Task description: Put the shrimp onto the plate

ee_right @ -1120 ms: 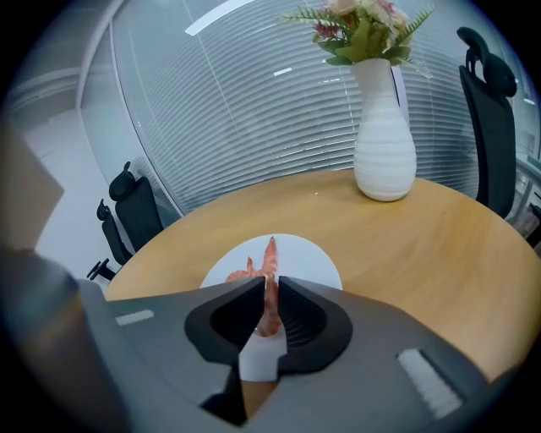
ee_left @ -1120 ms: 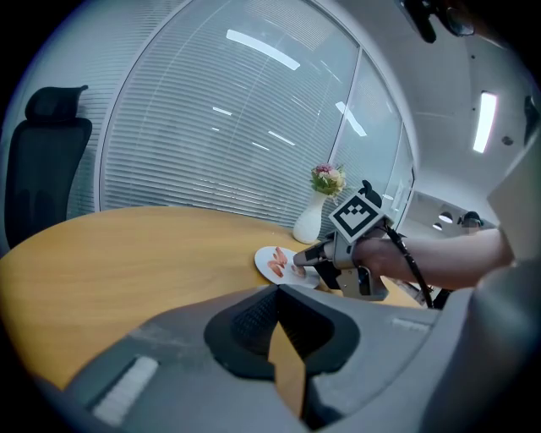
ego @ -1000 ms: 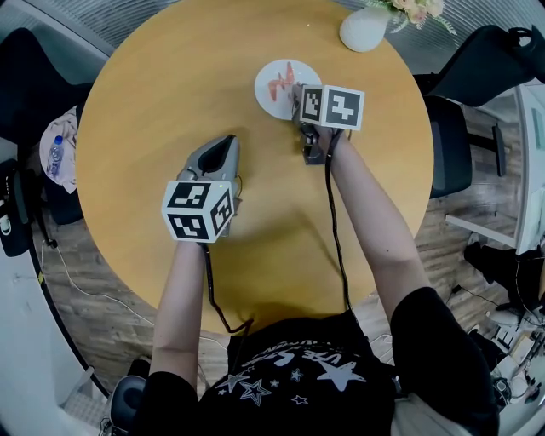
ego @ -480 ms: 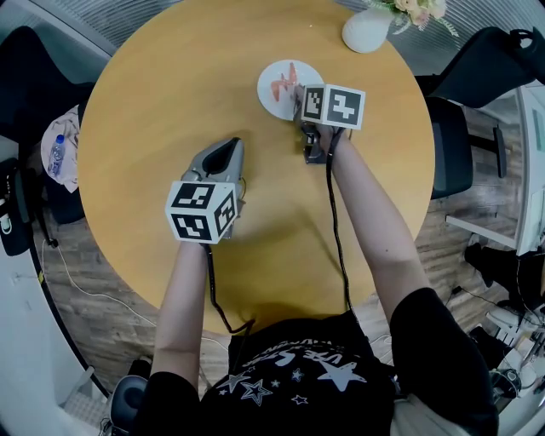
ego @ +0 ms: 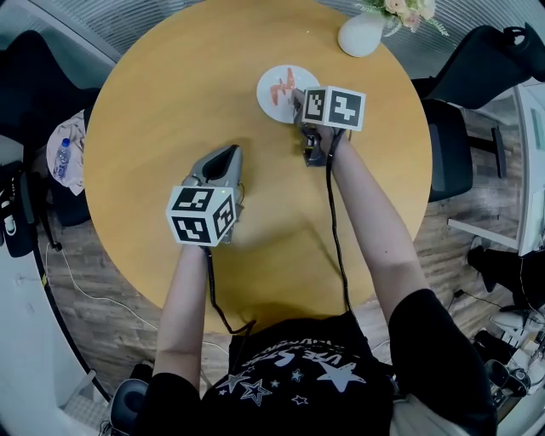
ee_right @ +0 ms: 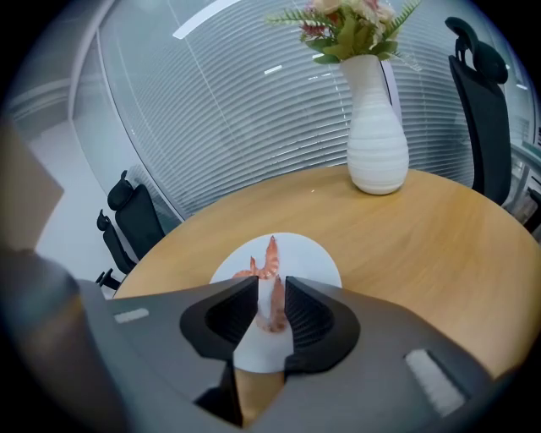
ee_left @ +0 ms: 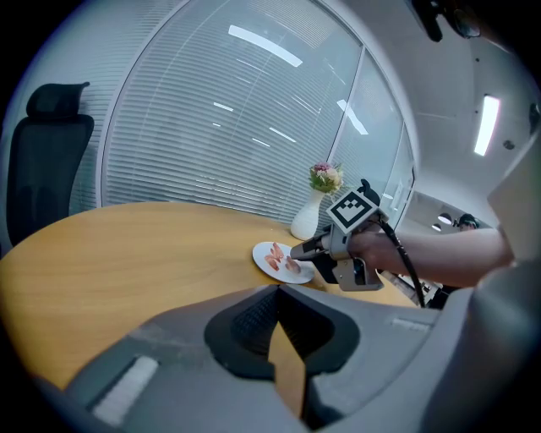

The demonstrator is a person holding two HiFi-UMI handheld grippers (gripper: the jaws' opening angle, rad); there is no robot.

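A round wooden table (ego: 170, 102) is seen in front of a curved glass wall hung with slatted blinds (ee_right: 237, 110). In the right gripper view two black office chairs are counted, one at the left edge (ee_right: 135, 224) and one at the upper right (ee_right: 478, 93). One white ribbed vase (ee_right: 376, 135) holding flowers (ee_right: 347, 21) is set on the far side of the table, at the top of the head view.

One white plate (ego: 268, 102) is placed in the upper middle of the head view, below and to the left of the vase. The right gripper (ee_right: 270, 283) is held over the plate's near rim and pointed down at it. Its jaws have just been opening and are now parted by a narrow gap. One shrimp (ee_right: 275, 306) is found between them, lying on the plate. It is close to the jaw on the frame's right and clear of the one on the left; whether it touches the right one cannot be told. A second shrimp (ee_right: 270, 258) is laid on the plate just beyond the jaw tips, its tail pointing up the frame. An orange piece (ee_right: 243, 273) is seen beside it on the left; whether it is a third shrimp cannot be told.

The left gripper (ee_left: 277, 292) is held over bare table at the centre left of the head view, well apart from the plate. Its jaws are pressed together at the tips, with nothing between them.
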